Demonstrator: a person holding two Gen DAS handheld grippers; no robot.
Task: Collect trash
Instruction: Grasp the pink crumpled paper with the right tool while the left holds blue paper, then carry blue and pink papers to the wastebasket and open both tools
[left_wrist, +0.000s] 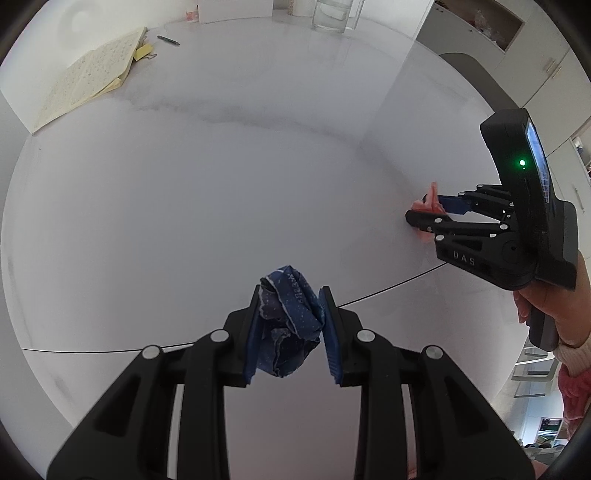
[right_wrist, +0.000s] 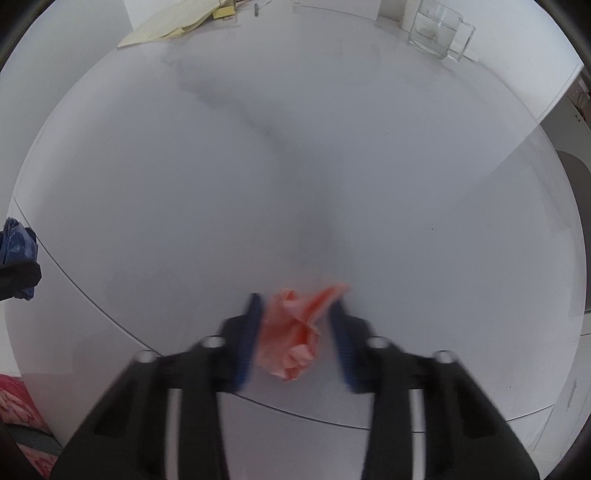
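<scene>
Over the white table (right_wrist: 295, 166), pink wad (right_wrist: 295, 336) sits between right gripper (right_wrist: 295, 332) fingers.

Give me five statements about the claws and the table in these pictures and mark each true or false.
1. The left claw holds a crumpled dark blue wrapper. True.
2. The wad between the right claw's fingers is green. False: pink.
3. An open notebook lies on the table. True.
4. The glass jug lies on its side. False: upright.
5. A pen lies beside the notebook. True.
</scene>
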